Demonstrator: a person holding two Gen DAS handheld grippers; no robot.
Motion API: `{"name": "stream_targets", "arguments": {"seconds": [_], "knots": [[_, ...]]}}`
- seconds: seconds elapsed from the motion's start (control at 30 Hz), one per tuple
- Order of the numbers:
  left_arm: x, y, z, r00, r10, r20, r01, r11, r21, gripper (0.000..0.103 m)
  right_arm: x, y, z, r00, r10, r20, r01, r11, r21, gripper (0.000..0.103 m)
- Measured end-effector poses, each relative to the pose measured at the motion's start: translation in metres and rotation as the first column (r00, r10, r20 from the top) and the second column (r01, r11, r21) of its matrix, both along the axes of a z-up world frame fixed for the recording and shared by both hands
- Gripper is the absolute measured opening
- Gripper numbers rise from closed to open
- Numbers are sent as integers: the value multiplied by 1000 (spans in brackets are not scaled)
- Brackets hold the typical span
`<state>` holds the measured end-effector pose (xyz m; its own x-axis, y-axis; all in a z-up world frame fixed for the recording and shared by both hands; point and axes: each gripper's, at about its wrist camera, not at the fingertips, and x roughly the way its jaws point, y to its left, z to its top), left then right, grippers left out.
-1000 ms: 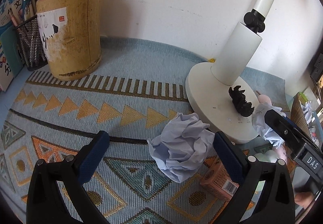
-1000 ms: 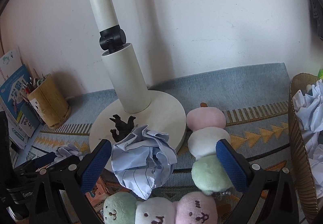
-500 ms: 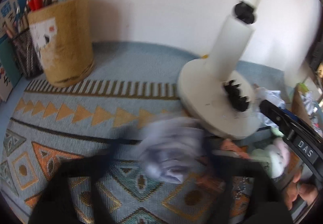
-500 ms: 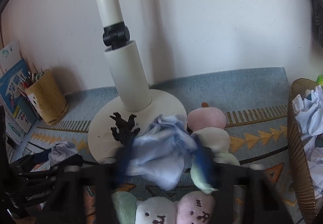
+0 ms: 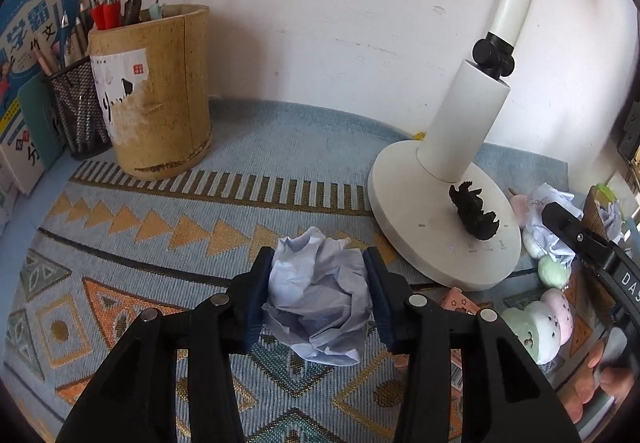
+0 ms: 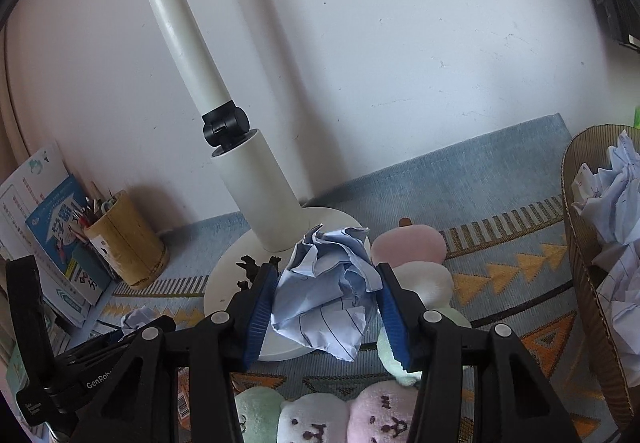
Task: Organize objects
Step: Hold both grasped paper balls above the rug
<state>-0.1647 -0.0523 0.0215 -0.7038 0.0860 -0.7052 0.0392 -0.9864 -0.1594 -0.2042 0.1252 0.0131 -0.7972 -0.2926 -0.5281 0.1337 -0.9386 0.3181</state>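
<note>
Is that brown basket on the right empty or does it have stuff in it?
It has stuff in it. The right wrist view shows the basket holding crumpled paper that rises above its rim.

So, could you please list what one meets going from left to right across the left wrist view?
Blue book → mesh pen holder → bamboo pen pot → crumpled paper ball → lamp base → black dinosaur figure → plush toys.
</note>
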Motion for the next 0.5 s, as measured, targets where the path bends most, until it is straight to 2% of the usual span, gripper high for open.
{"name": "stream_targets", "arguments": {"seconds": [0.3,0.43,0.5], "knots": [[-6,13,3,1000,-3,12,3,1000,0,42,1,-6,1,1000,18,-10,-18,999,30,49],[-14,-9,-16,1000,7,21,-7,1000,24,42,1,-12,2,1000,29,-10,-28,998,55,49],[-15,-10,-16,1000,10,26,-11,1000,28,42,1,-12,2,999,31,-10,-30,998,58,49]]}}
